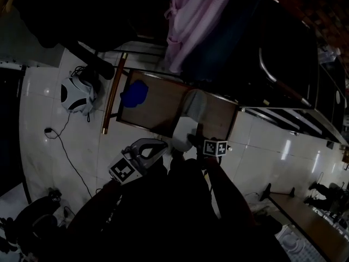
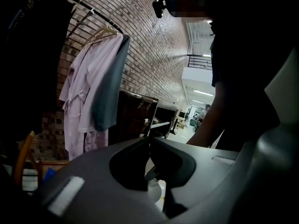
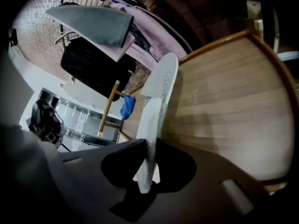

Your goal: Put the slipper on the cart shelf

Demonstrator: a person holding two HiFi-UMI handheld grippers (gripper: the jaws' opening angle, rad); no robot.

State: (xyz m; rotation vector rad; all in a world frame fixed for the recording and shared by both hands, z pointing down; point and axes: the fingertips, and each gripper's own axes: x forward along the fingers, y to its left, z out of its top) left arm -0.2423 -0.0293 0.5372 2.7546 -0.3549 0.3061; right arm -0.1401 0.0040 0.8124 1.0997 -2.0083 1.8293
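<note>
A white and grey slipper stands on edge over the near end of the wooden cart shelf. My right gripper is shut on the slipper's thin near edge, which runs up from between both jaws. My left gripper hovers just left of the slipper, off the shelf's near edge. Its jaws are closed together and hold nothing. A crumpled blue cloth lies at the shelf's far left end.
A pink robe and dark clothes hang on a rack beyond the shelf. A black-and-white helmet and a cable lie on the tiled floor at left. A dark cabinet with a metal rail stands at right.
</note>
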